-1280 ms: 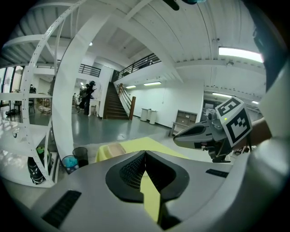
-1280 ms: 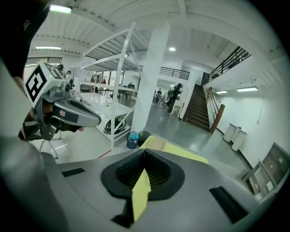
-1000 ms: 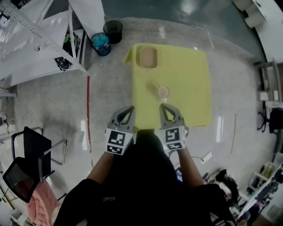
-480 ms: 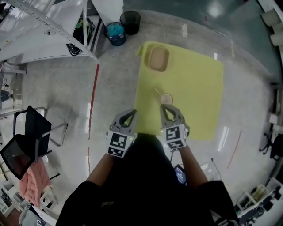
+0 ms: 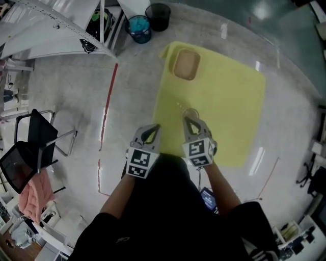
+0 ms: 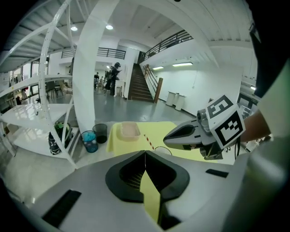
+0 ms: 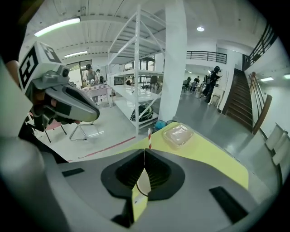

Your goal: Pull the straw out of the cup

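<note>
On the yellow table (image 5: 229, 102) stands a clear cup (image 5: 192, 113) with a red-and-white striped straw (image 5: 180, 106) leaning out to the left. My right gripper (image 5: 187, 120) is shut and empty, its tips just short of the cup's near rim. In the right gripper view the straw (image 7: 149, 137) rises just above the closed jaws, and the cup (image 7: 142, 182) shows through the gap below them. My left gripper (image 5: 155, 127) is shut and empty at the table's near left edge, left of the cup. The left gripper view shows the cup (image 6: 163, 149), the straw (image 6: 147, 139) and the right gripper (image 6: 167, 135).
A shallow beige tray (image 5: 185, 64) sits at the table's far left corner. On the floor beyond it stand a blue bin (image 5: 139, 26) and a black bin (image 5: 157, 14), beside a white shelf rack (image 5: 51, 25). A black chair (image 5: 30, 148) is at the left.
Both grippers have edged forward, and the right gripper's tips now sit close to the cup. The head view has shifted, so the table lies a little farther right.
</note>
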Demonstrator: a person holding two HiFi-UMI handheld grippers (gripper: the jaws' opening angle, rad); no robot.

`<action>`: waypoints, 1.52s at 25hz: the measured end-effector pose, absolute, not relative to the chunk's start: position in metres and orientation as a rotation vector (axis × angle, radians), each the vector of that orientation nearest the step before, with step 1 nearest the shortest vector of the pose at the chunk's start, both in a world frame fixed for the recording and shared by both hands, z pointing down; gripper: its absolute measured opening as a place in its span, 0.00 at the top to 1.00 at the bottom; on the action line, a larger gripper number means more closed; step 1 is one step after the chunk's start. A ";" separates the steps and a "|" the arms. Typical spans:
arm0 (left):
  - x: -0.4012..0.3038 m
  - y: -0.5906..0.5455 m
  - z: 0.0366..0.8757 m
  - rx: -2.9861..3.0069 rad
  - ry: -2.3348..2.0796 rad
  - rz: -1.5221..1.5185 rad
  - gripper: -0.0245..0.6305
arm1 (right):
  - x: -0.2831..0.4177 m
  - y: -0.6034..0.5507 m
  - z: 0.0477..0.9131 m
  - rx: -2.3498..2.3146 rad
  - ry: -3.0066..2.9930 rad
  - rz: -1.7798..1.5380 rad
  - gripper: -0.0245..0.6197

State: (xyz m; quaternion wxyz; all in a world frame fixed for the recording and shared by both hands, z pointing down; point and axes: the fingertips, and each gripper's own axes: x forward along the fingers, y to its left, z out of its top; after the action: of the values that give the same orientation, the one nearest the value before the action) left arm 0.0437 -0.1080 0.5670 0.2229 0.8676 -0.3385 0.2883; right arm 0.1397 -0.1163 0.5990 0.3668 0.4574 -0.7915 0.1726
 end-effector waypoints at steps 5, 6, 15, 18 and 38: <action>0.039 -0.104 0.574 2.342 -0.960 0.790 0.89 | 0.146 -0.118 0.613 1.148 -2.020 0.461 0.94; 0.037 -0.106 0.574 2.331 -0.973 0.784 0.89 | 0.146 -0.118 0.615 1.145 -2.017 0.468 0.94; 0.035 -0.114 0.581 2.322 -0.988 0.820 0.89 | 0.144 -0.124 0.627 1.100 -2.020 0.462 0.93; 0.035 -0.111 0.582 2.325 -0.970 0.834 0.89 | 0.142 -0.127 0.626 1.111 -2.026 0.460 0.93; 0.021 -0.111 0.586 2.295 -1.015 0.832 0.89 | 0.141 -0.137 0.648 1.072 -1.968 0.480 0.80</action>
State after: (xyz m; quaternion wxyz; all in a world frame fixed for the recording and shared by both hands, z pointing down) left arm 0.0206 -0.1113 0.5862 0.2465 0.8412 -0.3721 0.3051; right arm 0.1406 -0.1365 0.6476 0.4123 0.4262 -0.7822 0.1909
